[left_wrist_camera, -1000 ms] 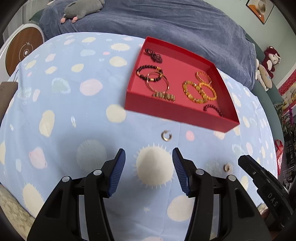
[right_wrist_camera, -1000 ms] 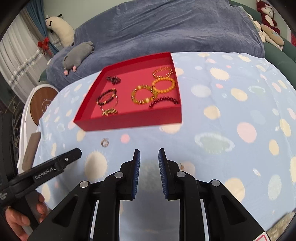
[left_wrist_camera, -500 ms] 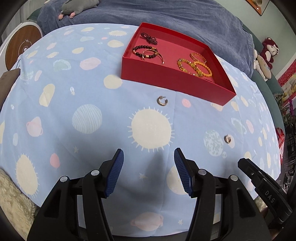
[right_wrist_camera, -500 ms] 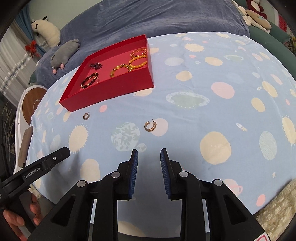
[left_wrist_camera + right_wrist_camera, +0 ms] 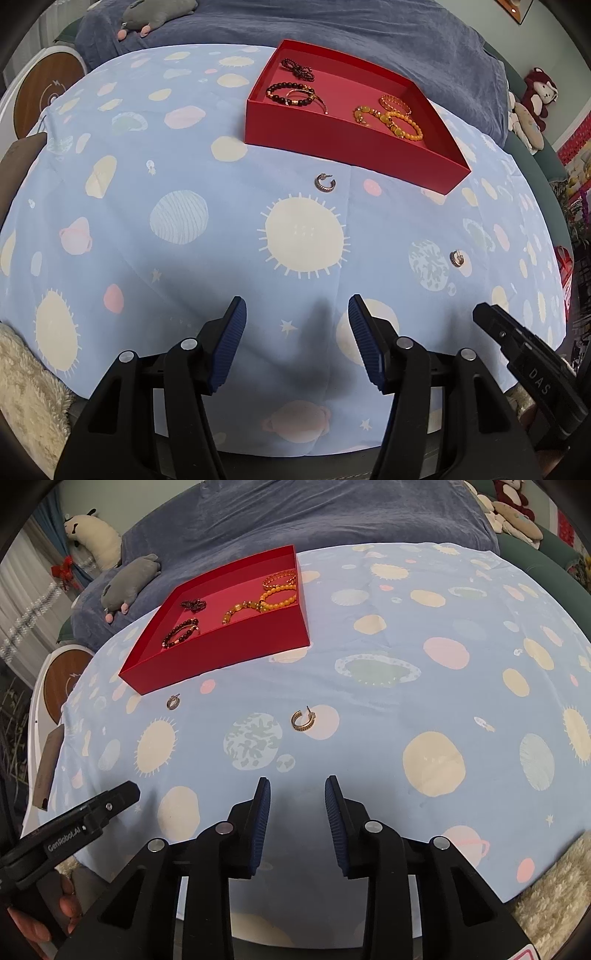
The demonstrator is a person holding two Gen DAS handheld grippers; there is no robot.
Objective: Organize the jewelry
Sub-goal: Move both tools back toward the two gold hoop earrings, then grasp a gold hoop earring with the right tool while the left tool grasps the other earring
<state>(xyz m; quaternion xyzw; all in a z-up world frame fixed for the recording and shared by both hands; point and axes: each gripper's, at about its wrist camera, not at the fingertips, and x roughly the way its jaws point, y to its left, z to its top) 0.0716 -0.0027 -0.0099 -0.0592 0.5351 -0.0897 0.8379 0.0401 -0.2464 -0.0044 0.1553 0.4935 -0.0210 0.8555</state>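
A red tray (image 5: 343,142) holds several bead bracelets, dark ones (image 5: 290,94) at its left and amber ones (image 5: 402,123) at its right; the tray also shows in the right wrist view (image 5: 229,653). Two gold hoop earrings lie on the blue cloth in front of it: one (image 5: 325,182) near the tray, also in the right wrist view (image 5: 173,702), and one (image 5: 457,257) further right, also in the right wrist view (image 5: 303,719). My left gripper (image 5: 295,328) is open and empty, well short of the earrings. My right gripper (image 5: 297,805) is open and empty, below the right earring.
The table wears a blue cloth (image 5: 177,184) with planet and sun prints. A dark blue sofa (image 5: 332,26) with a grey plush (image 5: 159,11) lies behind. A round wooden stool (image 5: 44,96) stands at the left. Fluffy rug (image 5: 546,897) lies below the table's edge.
Both grippers have pulled back from the tray toward the table's near edge. The right gripper's jaws have opened wider. Both earrings are now in view.
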